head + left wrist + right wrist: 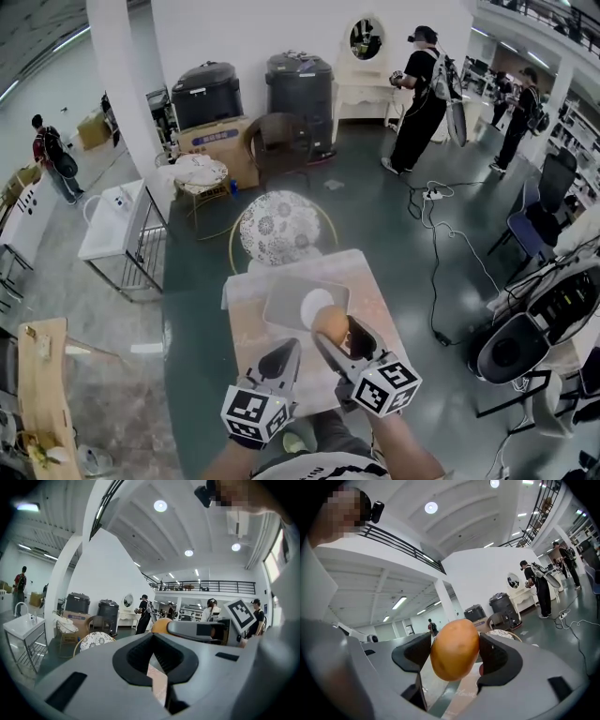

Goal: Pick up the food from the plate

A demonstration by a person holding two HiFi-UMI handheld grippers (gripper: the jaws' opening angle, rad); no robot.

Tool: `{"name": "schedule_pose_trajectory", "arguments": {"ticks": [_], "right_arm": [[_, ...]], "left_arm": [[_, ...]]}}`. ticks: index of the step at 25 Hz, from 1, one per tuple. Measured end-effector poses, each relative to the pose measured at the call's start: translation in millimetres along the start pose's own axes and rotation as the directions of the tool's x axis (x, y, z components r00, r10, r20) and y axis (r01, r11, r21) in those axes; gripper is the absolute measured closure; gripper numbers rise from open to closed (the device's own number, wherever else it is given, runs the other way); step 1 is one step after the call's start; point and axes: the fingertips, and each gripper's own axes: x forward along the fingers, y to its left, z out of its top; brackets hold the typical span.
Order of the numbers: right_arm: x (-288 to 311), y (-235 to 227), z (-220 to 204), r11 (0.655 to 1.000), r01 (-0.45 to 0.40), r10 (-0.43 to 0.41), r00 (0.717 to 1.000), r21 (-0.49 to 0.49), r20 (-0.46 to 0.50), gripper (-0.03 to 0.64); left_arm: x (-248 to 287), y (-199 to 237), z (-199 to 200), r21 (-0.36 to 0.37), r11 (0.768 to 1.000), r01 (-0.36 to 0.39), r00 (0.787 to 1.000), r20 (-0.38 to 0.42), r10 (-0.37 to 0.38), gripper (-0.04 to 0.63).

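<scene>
The food (454, 654), a round orange-brown piece, sits clamped between the jaws of our right gripper (336, 334), one jaw pressed to each side. It hangs at the near edge of the white plate (310, 298), which lies bare on a grey tray (277, 302). From the head view the food overlaps the plate's rim; how high above it we cannot tell. Our left gripper (283, 356) hangs just beside the right over the tabletop (246, 330), jaws together and holding nothing.

We judge the pick-up to be all but done: the grasp is made and the food appears clear of the plate. The next move calls for a steady grip, since the piece looks smooth and rounded and is held only across its middle. It also calls for a lift straight up and away, so that the food neither rolls out of the jaws nor knocks the plate. We see nothing else on the plate to collect.
</scene>
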Motion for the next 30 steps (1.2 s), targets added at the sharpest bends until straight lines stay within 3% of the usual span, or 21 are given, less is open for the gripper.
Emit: {"name": "schedule_pose_trajectory", "arguments": {"ticks": [14,30], "right_arm": [[-28,44,7,0.997,-0.030,0.032,0.999,-0.069,0.024,0.321],[-39,54,9,0.994,-0.037,0.039,0.999,-0.100,0.020,0.321]], "left_arm": [[-24,-20,24,0.045,0.999,0.024,1.000,0.016,-0.024,0.589],[-27,-35,32,0.076,0.996,0.036,0.999,0.032,-0.039,0.589]]}}
